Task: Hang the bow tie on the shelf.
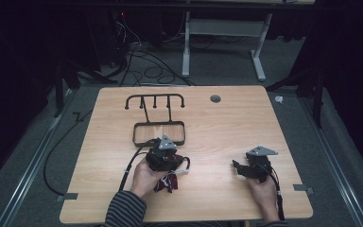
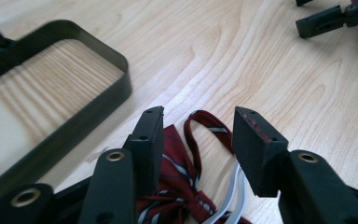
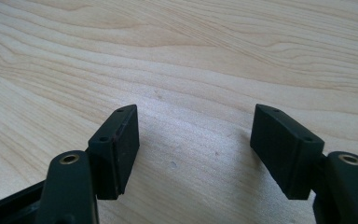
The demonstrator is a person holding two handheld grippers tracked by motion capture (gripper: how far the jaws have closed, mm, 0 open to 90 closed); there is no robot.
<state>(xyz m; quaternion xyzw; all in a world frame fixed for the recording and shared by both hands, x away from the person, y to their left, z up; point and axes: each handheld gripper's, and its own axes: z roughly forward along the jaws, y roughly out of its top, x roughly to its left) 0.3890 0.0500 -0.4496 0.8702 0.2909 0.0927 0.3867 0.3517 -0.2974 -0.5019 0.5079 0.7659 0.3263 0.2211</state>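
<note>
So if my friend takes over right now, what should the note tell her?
Left gripper: open, fingers either side of the striped red bow tie, not clamped on it.
Right gripper: open, holding nothing, over bare table.
Bow tie lies flat on the table, just in front of the black hook rack, which has nothing hanging on it.
Done: nothing picked up yet.
Left: probably grip the bow tie and take it to the rack.

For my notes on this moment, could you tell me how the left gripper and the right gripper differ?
The left gripper hangs over a dark red striped bow tie, beside the black rack; the right gripper has bare table beneath it. The left's jaws stand narrower apart than the right's. Both are open and hand-held.
</note>
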